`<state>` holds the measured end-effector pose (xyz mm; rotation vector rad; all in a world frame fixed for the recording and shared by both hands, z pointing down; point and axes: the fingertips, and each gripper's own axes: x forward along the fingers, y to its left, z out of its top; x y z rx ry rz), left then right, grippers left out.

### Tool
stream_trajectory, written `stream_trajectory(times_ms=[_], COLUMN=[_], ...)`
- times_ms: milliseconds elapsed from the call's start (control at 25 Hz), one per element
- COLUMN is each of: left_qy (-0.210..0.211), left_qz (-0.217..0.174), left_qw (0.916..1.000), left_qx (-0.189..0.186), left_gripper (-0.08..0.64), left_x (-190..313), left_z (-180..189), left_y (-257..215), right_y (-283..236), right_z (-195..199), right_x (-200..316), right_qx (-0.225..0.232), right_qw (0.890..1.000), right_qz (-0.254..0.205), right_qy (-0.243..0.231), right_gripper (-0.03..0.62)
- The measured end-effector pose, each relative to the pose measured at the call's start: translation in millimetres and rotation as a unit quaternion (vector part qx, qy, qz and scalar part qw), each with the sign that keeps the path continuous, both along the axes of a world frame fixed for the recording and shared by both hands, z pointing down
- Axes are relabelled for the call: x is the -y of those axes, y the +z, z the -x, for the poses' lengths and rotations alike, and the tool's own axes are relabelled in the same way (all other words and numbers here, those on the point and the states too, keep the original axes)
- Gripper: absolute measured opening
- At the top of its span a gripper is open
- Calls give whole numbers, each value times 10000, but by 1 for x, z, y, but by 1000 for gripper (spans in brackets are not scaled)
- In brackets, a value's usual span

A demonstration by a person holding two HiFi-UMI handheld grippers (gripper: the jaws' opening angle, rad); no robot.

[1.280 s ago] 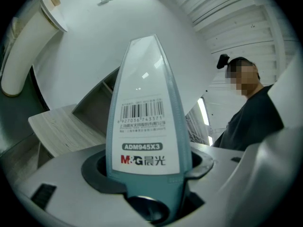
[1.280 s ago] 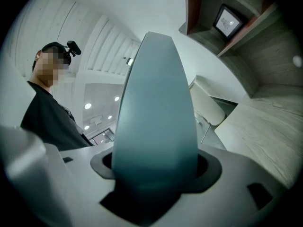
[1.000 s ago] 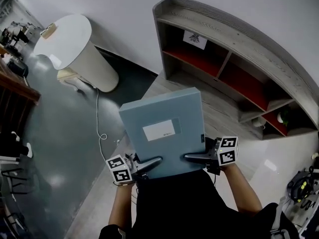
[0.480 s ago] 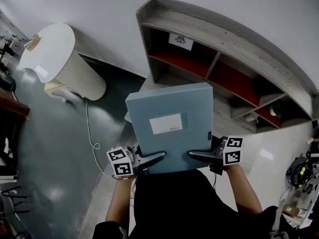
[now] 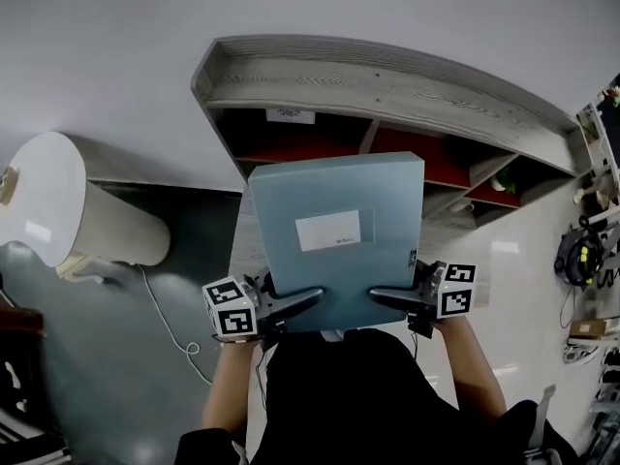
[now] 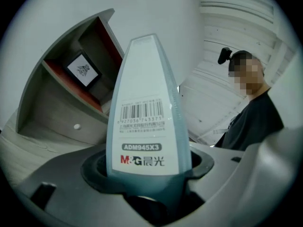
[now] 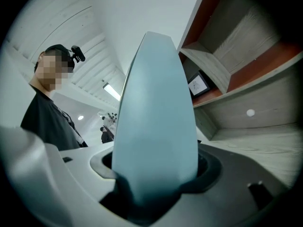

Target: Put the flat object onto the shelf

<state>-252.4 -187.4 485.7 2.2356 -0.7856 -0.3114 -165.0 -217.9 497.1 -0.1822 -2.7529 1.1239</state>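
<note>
A flat blue-grey file box with a white label is held level in front of me, above the floor. My left gripper is shut on its near left edge, where the barcoded spine fills the left gripper view. My right gripper is shut on its near right edge, and the plain edge rises between its jaws. Straight ahead stands the grey wooden shelf with red-backed compartments; the box's far edge overlaps its lower openings in the head view.
A small framed picture leans inside the shelf's left compartment. A white round bin stands on the dark floor at the left, a cable trailing beside it. Equipment clutters the right edge. A white wall rises behind the shelf.
The view has swung so the shelf now sits squarely ahead instead of off to the right. The box stays gripped by both grippers; the white bin has slid to the far left.
</note>
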Motion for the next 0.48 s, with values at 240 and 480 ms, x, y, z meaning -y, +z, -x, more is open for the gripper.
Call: stream_trajectory(times_ms=[240,480], left_qy=[620,943], left_qz=[-219,-360], left_qw=[9978,9947], left_qx=[114,176], left_gripper=[311,316], left_x=[31,44], left_z=[11,11], left_y=[-17,-30], right_y=[-17,-31], right_z=[7,6], right_x=[20,26], right_qx=[28,-6], right_qw=[9973,9926], right_qz=[-251,-448], right_qy=[697,1129], right_gripper=[318,322])
